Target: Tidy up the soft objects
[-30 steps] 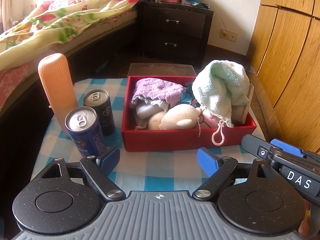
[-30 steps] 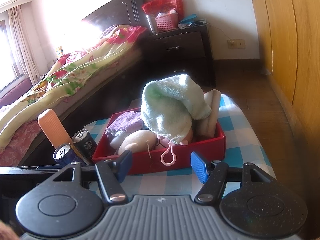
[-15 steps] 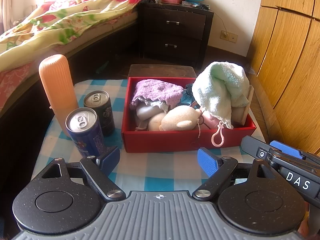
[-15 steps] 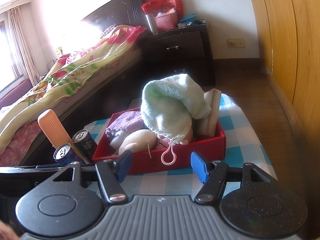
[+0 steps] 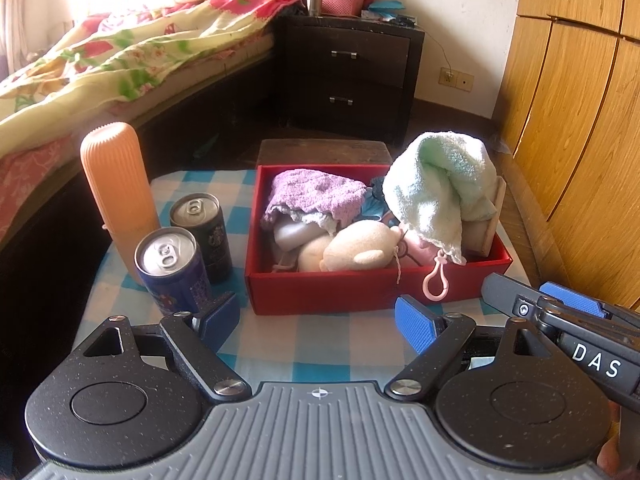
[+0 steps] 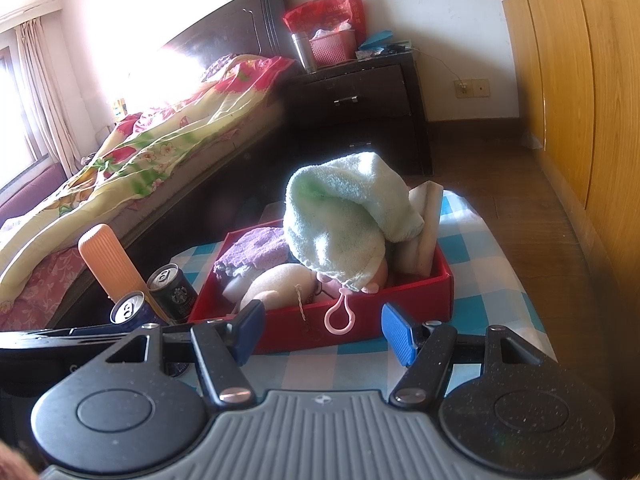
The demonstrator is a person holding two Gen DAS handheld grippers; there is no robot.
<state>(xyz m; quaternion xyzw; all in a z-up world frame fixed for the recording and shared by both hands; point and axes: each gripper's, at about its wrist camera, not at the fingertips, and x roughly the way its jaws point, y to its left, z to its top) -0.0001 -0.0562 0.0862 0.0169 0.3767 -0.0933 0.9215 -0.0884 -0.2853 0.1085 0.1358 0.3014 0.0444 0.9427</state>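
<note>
A red box [image 5: 360,286] [image 6: 360,320] on the blue checked table holds soft things: a pale green towel [image 5: 436,188] [image 6: 344,220] piled high at its right, a purple cloth [image 5: 316,196] [image 6: 256,252], a cream plush toy [image 5: 356,252] [image 6: 280,280] and a pink clip [image 5: 434,284] [image 6: 339,314] hanging over the front wall. My left gripper [image 5: 318,322] is open and empty in front of the box. My right gripper [image 6: 322,330] is open and empty, also in front of the box, and its side shows at the lower right of the left wrist view [image 5: 560,312].
Left of the box stand an orange ribbed bottle [image 5: 116,188] [image 6: 108,260], a dark can [image 5: 200,232] [image 6: 172,292] and a blue can [image 5: 172,268] [image 6: 130,308]. A bed [image 5: 120,52], a dark nightstand [image 5: 348,72] and a wooden wardrobe [image 5: 580,120] surround the table.
Both views have tilted up slightly, so the box sits a little lower in frame. Nothing in the box or on the table has moved; both grippers stay open.
</note>
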